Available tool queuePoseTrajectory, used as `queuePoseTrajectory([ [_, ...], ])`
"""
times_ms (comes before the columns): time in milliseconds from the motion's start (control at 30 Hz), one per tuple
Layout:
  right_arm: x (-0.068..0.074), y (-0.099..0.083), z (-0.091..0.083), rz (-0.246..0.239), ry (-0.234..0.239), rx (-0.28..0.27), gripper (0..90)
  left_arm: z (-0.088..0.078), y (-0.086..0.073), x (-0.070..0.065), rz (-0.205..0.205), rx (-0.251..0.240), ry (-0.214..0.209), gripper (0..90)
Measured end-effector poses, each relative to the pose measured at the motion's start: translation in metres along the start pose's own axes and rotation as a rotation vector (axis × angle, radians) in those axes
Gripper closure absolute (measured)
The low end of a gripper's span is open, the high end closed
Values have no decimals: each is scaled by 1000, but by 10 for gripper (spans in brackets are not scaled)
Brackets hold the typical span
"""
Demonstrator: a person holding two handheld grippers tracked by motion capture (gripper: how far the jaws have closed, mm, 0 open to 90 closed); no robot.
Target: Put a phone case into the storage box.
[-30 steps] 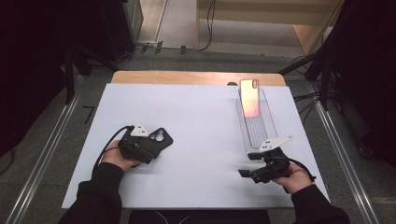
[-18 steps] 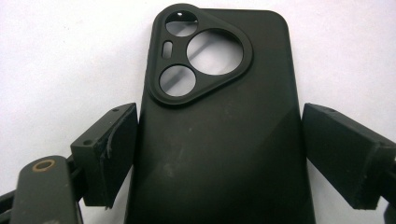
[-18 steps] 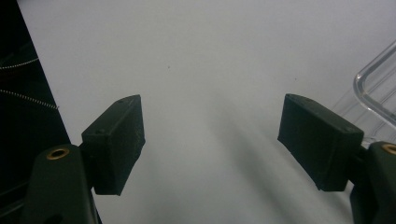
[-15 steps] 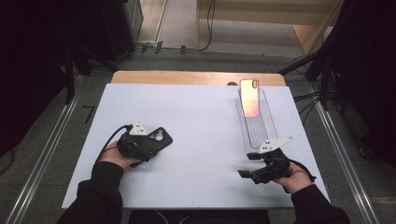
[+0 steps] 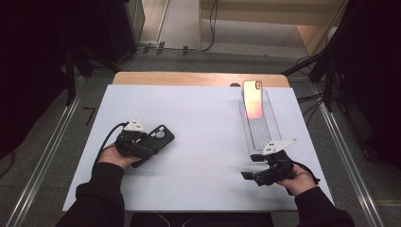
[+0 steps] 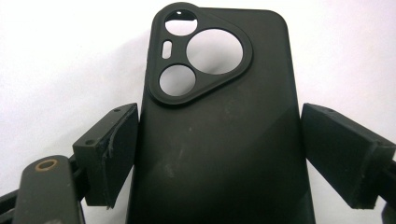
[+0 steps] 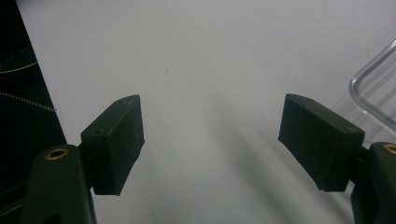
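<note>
The black phone case [image 6: 219, 126] lies flat on the white bench [image 5: 203, 142], at the left of the high view, between the jaws of the left gripper [image 6: 219, 154]. Those jaws have just been closing: the left jaw meets the case's edge, while a thin gap shows at the right jaw. At lower right, the right gripper [image 7: 210, 140] hovers with jaws apart over bare bench, beside a clear tray [image 5: 260, 132] carrying a phone [image 5: 253, 99].

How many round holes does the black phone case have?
3 round holes in the black phone case: a small one at its top corner, a big one beside that, a middle-sized one below. The little slot isn't round.
</note>
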State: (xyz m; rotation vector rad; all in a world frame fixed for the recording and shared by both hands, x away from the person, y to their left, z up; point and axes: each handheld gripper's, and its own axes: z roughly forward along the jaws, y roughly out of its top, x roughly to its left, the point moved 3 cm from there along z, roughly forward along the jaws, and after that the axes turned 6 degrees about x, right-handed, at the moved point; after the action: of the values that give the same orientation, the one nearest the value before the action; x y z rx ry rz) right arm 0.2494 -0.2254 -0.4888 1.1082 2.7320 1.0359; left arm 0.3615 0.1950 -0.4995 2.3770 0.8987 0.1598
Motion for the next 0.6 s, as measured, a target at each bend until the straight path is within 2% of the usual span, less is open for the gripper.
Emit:
queuePoseTrajectory([
  [100, 1, 0, 0, -33, -24, -30, 205, -5, 3, -2, -15, -17, -9, 145],
  [333, 0, 1, -2, -18, -20, -38, 203, -15, 11, -13, -32, -48, -22, 146],
  [400, 0, 1, -2, -15, -31, -39, 203, -17, 14, -17, -27, -52, -30, 146],
  [500, 0, 1, -1, -28, -43, -39, 202, -17, 19, -24, -25, -55, -41, 146],
  [600, 1, 1, -2, -39, -51, -57, 202, -16, 25, -34, -40, -55, -62, 146],
])
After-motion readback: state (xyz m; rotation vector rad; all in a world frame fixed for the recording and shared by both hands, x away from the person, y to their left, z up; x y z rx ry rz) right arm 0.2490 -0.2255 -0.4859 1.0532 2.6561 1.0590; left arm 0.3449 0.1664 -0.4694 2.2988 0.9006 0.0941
